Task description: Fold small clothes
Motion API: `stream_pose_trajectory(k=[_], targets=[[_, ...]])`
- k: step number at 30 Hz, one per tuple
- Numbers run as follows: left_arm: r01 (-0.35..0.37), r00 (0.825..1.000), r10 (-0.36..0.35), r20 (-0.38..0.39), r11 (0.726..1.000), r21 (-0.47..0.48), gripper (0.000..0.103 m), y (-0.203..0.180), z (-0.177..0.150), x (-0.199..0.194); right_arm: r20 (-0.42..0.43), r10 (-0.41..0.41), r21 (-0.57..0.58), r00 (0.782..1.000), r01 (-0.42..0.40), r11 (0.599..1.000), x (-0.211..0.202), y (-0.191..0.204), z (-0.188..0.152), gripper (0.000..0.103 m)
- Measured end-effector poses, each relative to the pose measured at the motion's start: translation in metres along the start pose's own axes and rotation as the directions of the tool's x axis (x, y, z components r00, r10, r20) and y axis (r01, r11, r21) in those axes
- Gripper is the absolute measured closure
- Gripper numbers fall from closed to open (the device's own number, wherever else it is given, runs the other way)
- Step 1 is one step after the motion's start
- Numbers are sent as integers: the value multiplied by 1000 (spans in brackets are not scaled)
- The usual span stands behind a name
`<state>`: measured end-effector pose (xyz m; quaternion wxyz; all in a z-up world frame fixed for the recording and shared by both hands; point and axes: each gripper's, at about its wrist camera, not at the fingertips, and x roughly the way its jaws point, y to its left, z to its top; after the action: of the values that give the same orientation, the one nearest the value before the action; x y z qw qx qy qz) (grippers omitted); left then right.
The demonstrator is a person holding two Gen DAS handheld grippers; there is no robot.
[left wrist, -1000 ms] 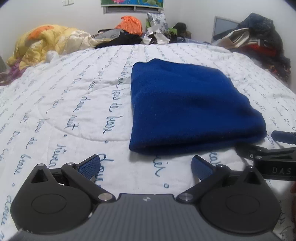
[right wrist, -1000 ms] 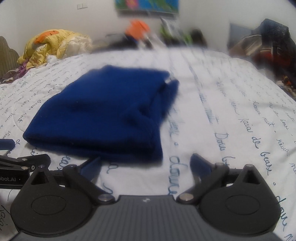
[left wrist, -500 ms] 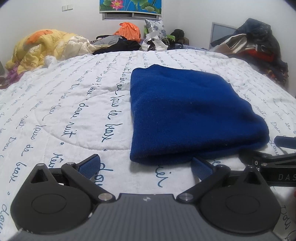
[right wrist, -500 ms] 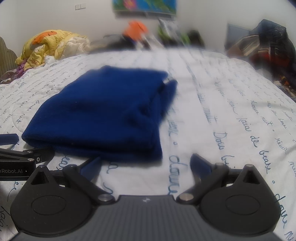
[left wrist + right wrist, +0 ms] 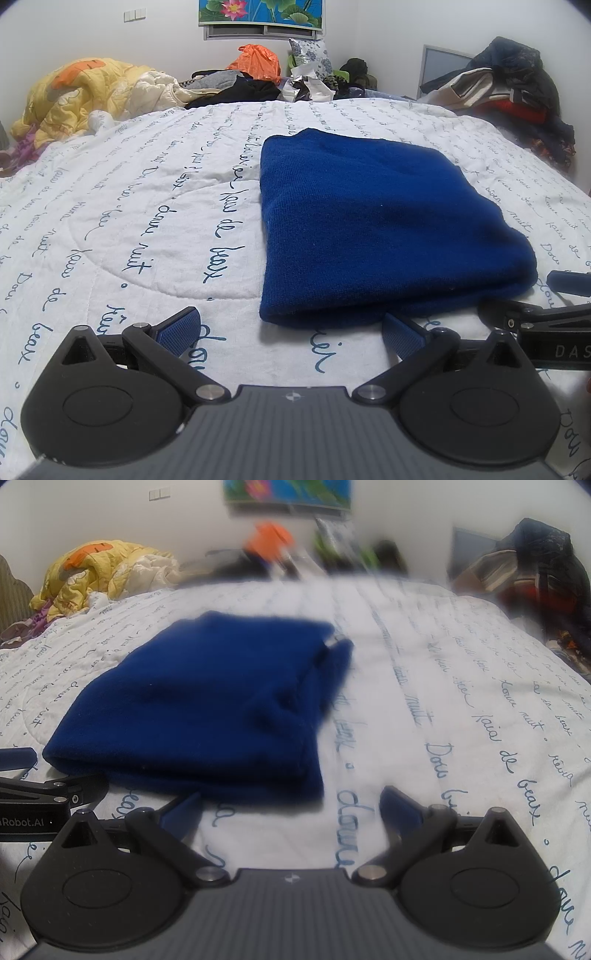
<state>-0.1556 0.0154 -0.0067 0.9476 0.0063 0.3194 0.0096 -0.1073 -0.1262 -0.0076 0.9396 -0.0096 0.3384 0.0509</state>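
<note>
Both grippers have edged nearer the folded blue garment (image 5: pixel 384 229), which lies flat on the script-printed bed quilt (image 5: pixel 129 221). Left gripper (image 5: pixel 291 328), fingers apart and empty, faces its 6 o'clock edge; right gripper (image 5: pixel 291 808), fingers likewise apart, sits at the 5 o'clock corner.

A folded garment (image 5: pixel 384 229) lies flat on the bed (image 5: pixel 147 206), near its front edge. The left gripper (image 5: pixel 291 326) sits before the garment's near-left corner, the right gripper (image 5: pixel 291 805) before its near-right corner, side by side. Behind the bed, heaps of bedding (image 5: pixel 85 92) and clothes (image 5: pixel 517 92) line the wall.
</note>
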Motion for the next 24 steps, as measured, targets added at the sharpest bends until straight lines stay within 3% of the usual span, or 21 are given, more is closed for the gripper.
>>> stream_pose_trajectory(k=[24], targets=[[-1, 1000, 1, 0, 1000, -1, 0, -1, 0, 0, 0, -7, 8, 1000, 7, 1000, 1, -1, 1, 0]])
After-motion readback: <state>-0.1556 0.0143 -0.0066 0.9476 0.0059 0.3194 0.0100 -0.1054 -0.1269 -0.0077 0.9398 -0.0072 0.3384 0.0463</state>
